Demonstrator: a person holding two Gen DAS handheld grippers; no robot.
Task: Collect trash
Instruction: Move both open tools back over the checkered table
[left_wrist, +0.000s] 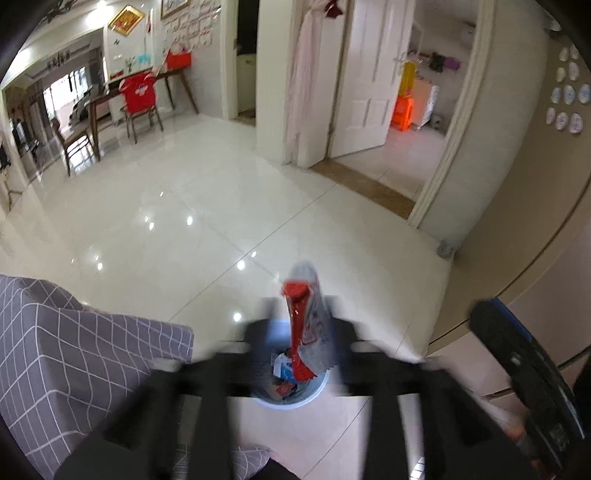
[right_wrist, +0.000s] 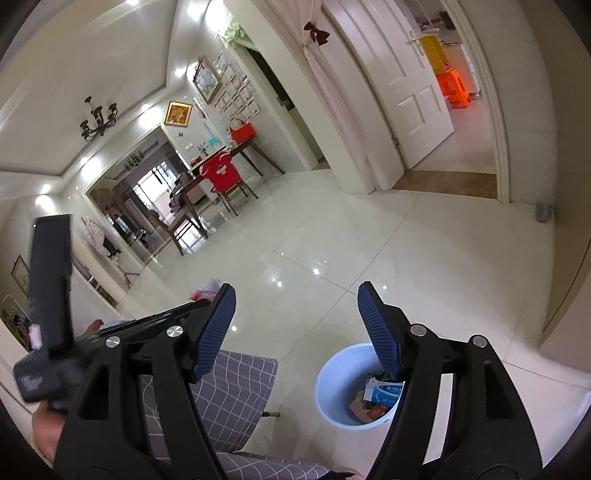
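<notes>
In the left wrist view my left gripper (left_wrist: 306, 314) is shut on a red and silver snack wrapper (left_wrist: 304, 317), which stands up between the blurred fingers. Right under it is a pale blue trash bin (left_wrist: 295, 400) with several wrappers inside. In the right wrist view my right gripper (right_wrist: 297, 325) is open and empty, its blue ribbed pads (right_wrist: 218, 325) wide apart, above the floor. The same bin (right_wrist: 334, 376) sits at lower right, partly behind the right finger. The left gripper's body (right_wrist: 50, 295) shows at the left, with a bit of wrapper (right_wrist: 207, 291) past it.
A grey checked cloth-covered seat (left_wrist: 74, 369) lies at lower left of the bin, also in the right wrist view (right_wrist: 229, 391). Glossy white tile floor (left_wrist: 221, 206) stretches ahead to a dining table with chairs (left_wrist: 122, 99), an open white door (left_wrist: 365, 74) and a curved beige wall (left_wrist: 517, 166).
</notes>
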